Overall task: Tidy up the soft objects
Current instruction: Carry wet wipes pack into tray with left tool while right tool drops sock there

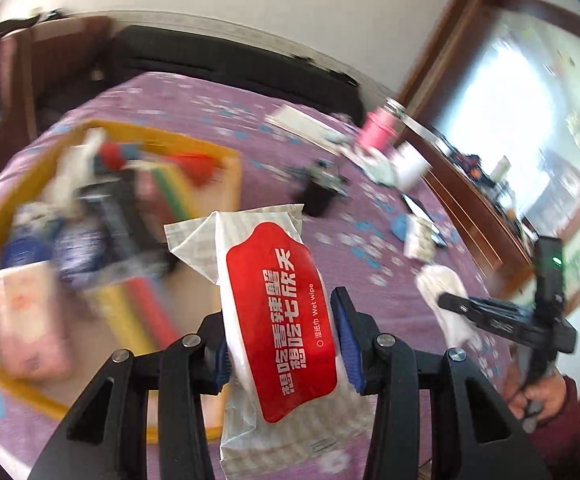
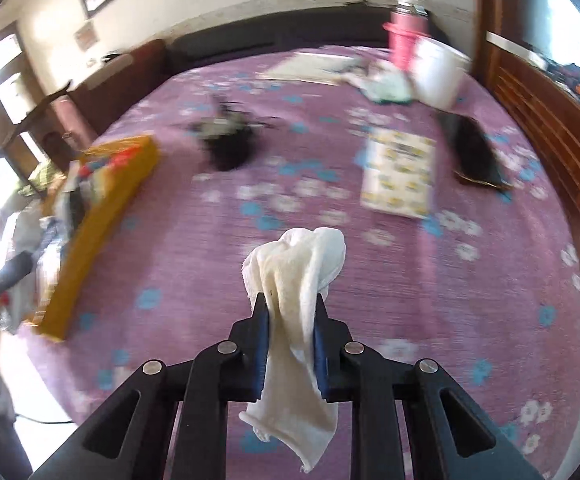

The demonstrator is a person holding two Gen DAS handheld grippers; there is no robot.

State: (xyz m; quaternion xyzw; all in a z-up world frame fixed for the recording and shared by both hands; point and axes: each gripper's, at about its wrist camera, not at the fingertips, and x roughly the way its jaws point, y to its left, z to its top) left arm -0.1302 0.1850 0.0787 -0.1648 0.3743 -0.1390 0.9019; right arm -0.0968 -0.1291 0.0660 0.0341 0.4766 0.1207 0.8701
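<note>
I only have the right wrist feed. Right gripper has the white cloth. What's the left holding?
Observer: The left gripper is shut on a wet wipe pack with a red label, held up over the bed.
Operator: Where's it relative to the yellow bin? I only see the bin's side wall.
Observer: In the left wrist view the pack hangs in front of the yellow bin's near corner; too blurred to tell if it is over the opening.
Operator: Anything in the bin?
Observer: Yes, it already holds things, among them a pink pack by its near edge. The rest is motion-blurred.
</note>
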